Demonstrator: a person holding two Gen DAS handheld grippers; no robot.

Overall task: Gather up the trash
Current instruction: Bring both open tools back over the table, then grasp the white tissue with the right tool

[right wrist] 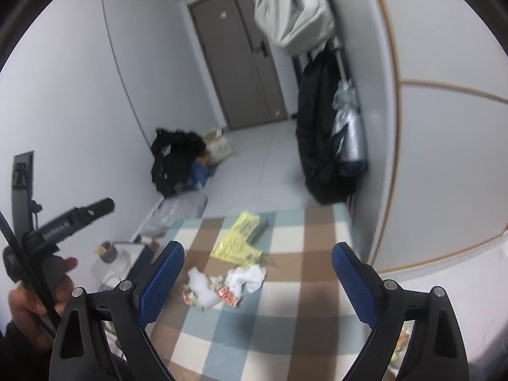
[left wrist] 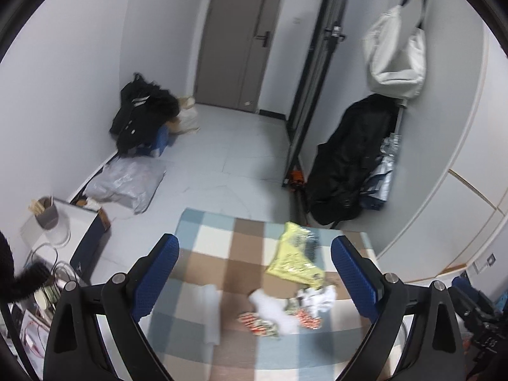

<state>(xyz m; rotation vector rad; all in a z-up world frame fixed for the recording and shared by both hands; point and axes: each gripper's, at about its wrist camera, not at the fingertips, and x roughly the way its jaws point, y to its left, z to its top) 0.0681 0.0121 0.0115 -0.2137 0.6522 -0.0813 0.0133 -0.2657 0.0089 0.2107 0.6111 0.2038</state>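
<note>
The checked surface (left wrist: 222,254) carries a loose group of trash. A plastic bag (left wrist: 295,260) lies toward its far edge; nearer the camera lie crumpled tissues (left wrist: 320,297) and snack wrappers (left wrist: 254,322), touching one another, with a folded paper (left wrist: 211,311) to their left. Beyond the surface is open floor (left wrist: 241,149), ending at a door (left wrist: 244,38). A heap of bags (left wrist: 143,114) sits against the left wall, a flat sack (left wrist: 127,184) in front of it. Coats (left wrist: 349,158) hang at the right wall, a bag (left wrist: 393,54) above them.
</note>
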